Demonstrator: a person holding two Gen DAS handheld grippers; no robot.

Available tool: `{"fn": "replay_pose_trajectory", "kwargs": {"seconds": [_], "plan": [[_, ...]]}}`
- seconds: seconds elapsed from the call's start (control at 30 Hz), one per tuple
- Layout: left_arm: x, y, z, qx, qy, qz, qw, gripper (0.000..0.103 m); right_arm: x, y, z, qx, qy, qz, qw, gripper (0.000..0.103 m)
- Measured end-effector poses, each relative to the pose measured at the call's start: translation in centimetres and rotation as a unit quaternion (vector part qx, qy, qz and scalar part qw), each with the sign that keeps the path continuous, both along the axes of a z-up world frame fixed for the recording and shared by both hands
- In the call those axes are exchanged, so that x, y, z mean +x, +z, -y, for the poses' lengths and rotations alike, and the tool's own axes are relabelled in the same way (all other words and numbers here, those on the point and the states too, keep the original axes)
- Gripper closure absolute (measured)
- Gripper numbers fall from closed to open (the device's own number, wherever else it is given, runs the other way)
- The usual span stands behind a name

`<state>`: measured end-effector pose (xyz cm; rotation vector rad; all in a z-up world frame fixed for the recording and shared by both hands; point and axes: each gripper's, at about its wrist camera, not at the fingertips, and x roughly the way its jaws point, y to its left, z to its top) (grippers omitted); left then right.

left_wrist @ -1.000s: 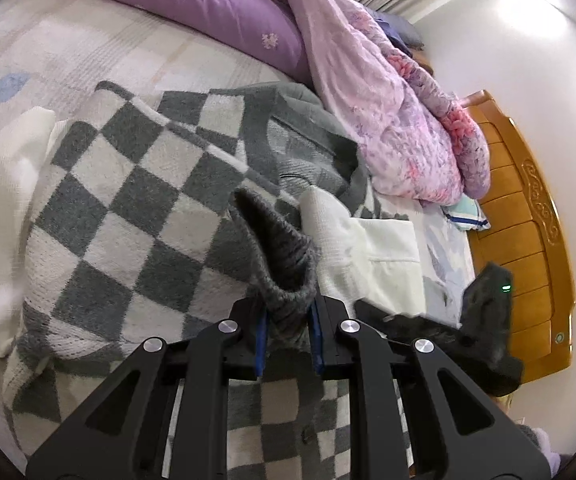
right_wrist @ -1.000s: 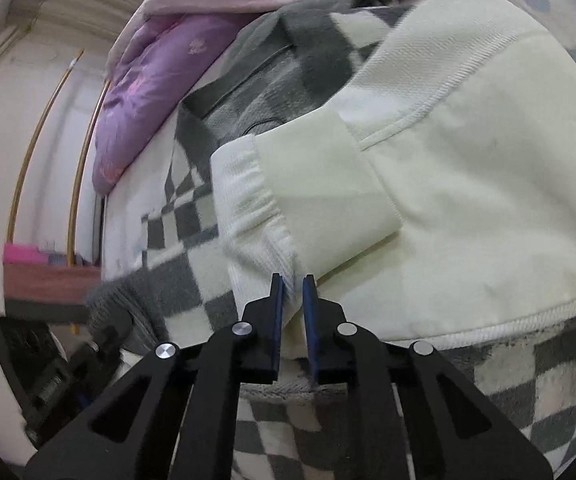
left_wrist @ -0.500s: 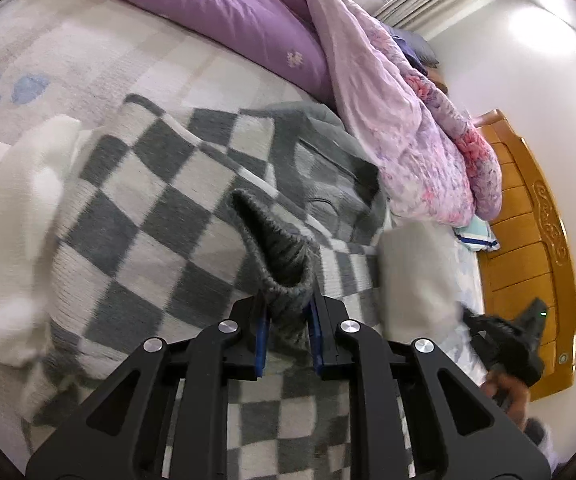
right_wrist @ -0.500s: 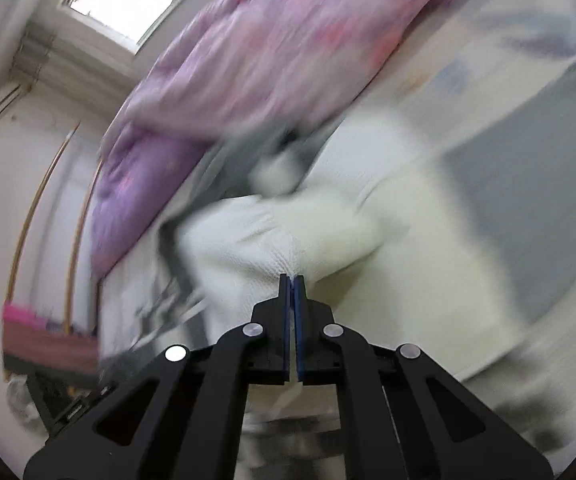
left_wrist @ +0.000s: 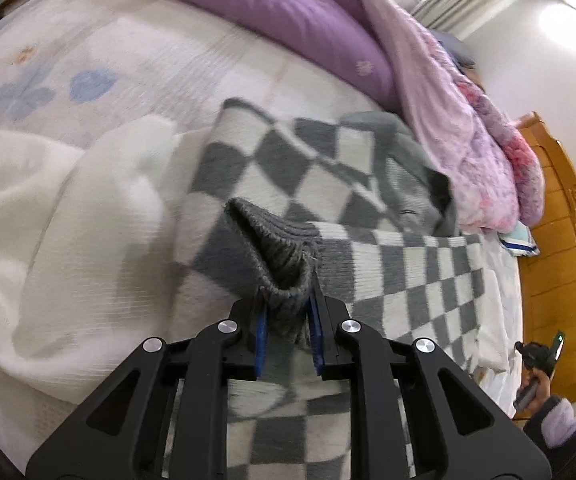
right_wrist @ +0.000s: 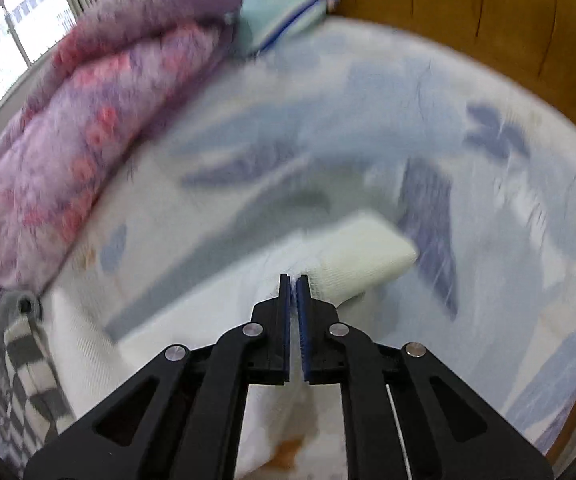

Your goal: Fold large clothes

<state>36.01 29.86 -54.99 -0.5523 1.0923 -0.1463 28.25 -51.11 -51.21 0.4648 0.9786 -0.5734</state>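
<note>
A grey and white checkered sweater [left_wrist: 404, 264] lies spread on the bed over a cream white garment [left_wrist: 68, 240]. My left gripper [left_wrist: 288, 336] is shut on the sweater's grey ribbed cuff [left_wrist: 276, 252], which stands up between the fingers. My right gripper [right_wrist: 294, 304] is shut on the cream garment's sleeve; its cuff [right_wrist: 364, 256] sticks out past the fingertips, held over the bed. The checkered sweater also shows at the lower left of the right wrist view [right_wrist: 20, 364]. The right gripper appears far right in the left wrist view [left_wrist: 540, 360].
A purple and pink quilt [left_wrist: 328, 28] is piled along the far side of the bed, also in the right wrist view [right_wrist: 80, 100]. A wooden headboard [left_wrist: 560, 240] stands at the right. A light blue pillow [right_wrist: 288, 12] lies by the headboard. The floral sheet [right_wrist: 488, 200] covers the mattress.
My right gripper has pulled the cream sleeve off the checkered sweater and swung it out toward the headboard. My left gripper has kept its hold on the grey cuff, shifting slightly.
</note>
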Motion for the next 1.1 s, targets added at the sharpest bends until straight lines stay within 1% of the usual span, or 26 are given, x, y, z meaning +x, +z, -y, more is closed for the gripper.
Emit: {"fn": "replay_pose_trajectory", "kwargs": {"seconds": [0.03, 0.07, 0.1, 0.13, 0.17, 0.2, 0.23, 0.27, 0.3, 0.33, 0.37, 0.43, 0.47, 0.53, 0.57, 0.6, 0.67, 0.7, 0.77, 0.8, 0.87, 0.9, 0.97, 1.0, 1.07, 1.1], "plan": [[-0.1, -0.1, -0.2, -0.004, 0.005, 0.000, 1.0000, 0.086, 0.1, 0.3, -1.9, -0.012, 0.021, 0.000, 1.000, 0.093], [-0.4, -0.1, -0.7, -0.018, 0.016, 0.003, 0.9997, 0.086, 0.3, 0.6, -3.5, -0.018, 0.038, 0.000, 0.999, 0.089], [-0.7, -0.2, -1.0, -0.022, 0.020, 0.003, 0.9995, 0.086, 0.2, 0.7, -5.7, -0.026, 0.058, -0.004, 0.998, 0.073], [-1.0, -0.4, -1.4, -0.014, 0.023, 0.001, 0.9996, 0.086, 0.2, 0.9, -7.3, -0.043, 0.065, -0.008, 0.997, 0.053], [-1.1, -0.6, -1.7, -0.008, 0.025, -0.003, 0.9997, 0.086, 0.2, 1.3, -9.4, -0.071, 0.067, -0.008, 0.995, 0.044], [-1.4, -1.0, -2.2, -0.007, 0.031, -0.007, 0.9995, 0.085, 0.1, 1.4, -10.2, -0.082, 0.069, -0.008, 0.994, 0.040], [-1.8, -1.5, -2.7, -0.011, 0.038, -0.012, 0.9992, 0.085, -0.1, 1.3, -11.1, -0.095, 0.069, -0.010, 0.993, 0.040], [-1.8, -1.8, -3.2, -0.017, 0.042, -0.015, 0.9989, 0.084, -0.1, 1.6, -12.3, -0.093, 0.073, -0.004, 0.993, 0.040], [-1.9, -2.2, -3.7, -0.027, 0.048, -0.018, 0.9983, 0.084, -0.2, 1.5, -12.9, -0.066, 0.082, 0.009, 0.994, 0.040], [-1.9, -2.4, -4.0, -0.025, 0.051, -0.022, 0.9982, 0.085, 0.0, 1.4, -14.0, -0.010, 0.104, 0.027, 0.994, 0.040], [-1.9, -2.3, -4.2, -0.018, 0.052, -0.023, 0.9982, 0.085, 0.4, 1.4, -15.8, 0.032, 0.132, 0.034, 0.990, 0.040], [-2.1, -1.5, -4.7, -0.022, 0.066, -0.020, 0.9974, 0.085, 1.2, 1.5, -19.2, 0.072, 0.181, 0.045, 0.980, 0.041], [-2.4, -0.5, -5.1, -0.032, 0.074, -0.005, 0.9967, 0.085, 1.8, 1.5, -21.5, 0.107, 0.221, 0.056, 0.968, 0.042], [-2.6, 1.5, -5.1, -0.028, 0.077, 0.022, 0.9964, 0.085, 3.1, 1.3, -24.6, 0.130, 0.260, 0.054, 0.955, 0.060], [-2.4, 2.7, -4.7, -0.028, 0.065, 0.035, 0.9969, 0.085, 3.6, 1.1, -25.8, 0.140, 0.274, 0.051, 0.950, 0.067], [-2.2, 3.3, -4.1, -0.025, 0.053, 0.041, 0.9974, 0.085, 4.5, 0.4, -27.0, 0.151, 0.288, 0.044, 0.945, 0.079], [-1.2, 3.8, -2.4, -0.019, 0.017, 0.040, 0.9989, 0.085, 5.8, -1.4, -28.6, 0.166, 0.302, 0.013, 0.939, 0.086], [-0.6, 3.7, -1.0, -0.018, -0.009, 0.037, 0.9991, 0.084, 6.5, -2.7, -29.0, 0.160, 0.300, -0.006, 0.940, 0.093], [0.4, 2.6, 1.1, -0.003, -0.045, 0.013, 0.9989, 0.084, 7.5, -5.4, -28.5, 0.120, 0.279, -0.059, 0.951, 0.103], [1.0, 1.2, 2.3, 0.012, -0.064, -0.015, 0.9978, 0.084, 7.8, -6.3, -27.8, 0.131, 0.266, -0.062, 0.953, 0.103], [1.6, -1.5, 3.4, 0.036, -0.077, -0.057, 0.9947, 0.085, 8.1, -7.6, -26.3, 0.150, 0.243, -0.064, 0.956, 0.103], [1.9, -2.8, 3.4, 0.031, -0.073, -0.071, 0.9943, 0.085, 8.2, -7.8, -26.1, 0.155, 0.240, -0.063, 0.956, 0.103], [2.4, -3.6, 3.0, 0.015, -0.059, -0.077, 0.9952, 0.085, 8.5, -8.1, -25.9, 0.169, 0.231, -0.069, 0.955, 0.103], [2.7, -3.5, 2.9, 0.010, -0.056, -0.078, 0.9953, 0.085, 8.7, -7.9, -26.2, 0.163, 0.237, -0.075, 0.955, 0.103], [3.1, -2.3, 2.6, 0.001, -0.058, -0.068, 0.9960, 0.085, 9.0, -7.2, -26.5, 0.169, 0.242, -0.084, 0.952, 0.103], [3.1, -1.4, 2.5, -0.005, -0.063, -0.054, 0.9965, 0.084, 9.4, -6.2, -26.6, 0.182, 0.250, -0.073, 0.948, 0.098]]}}
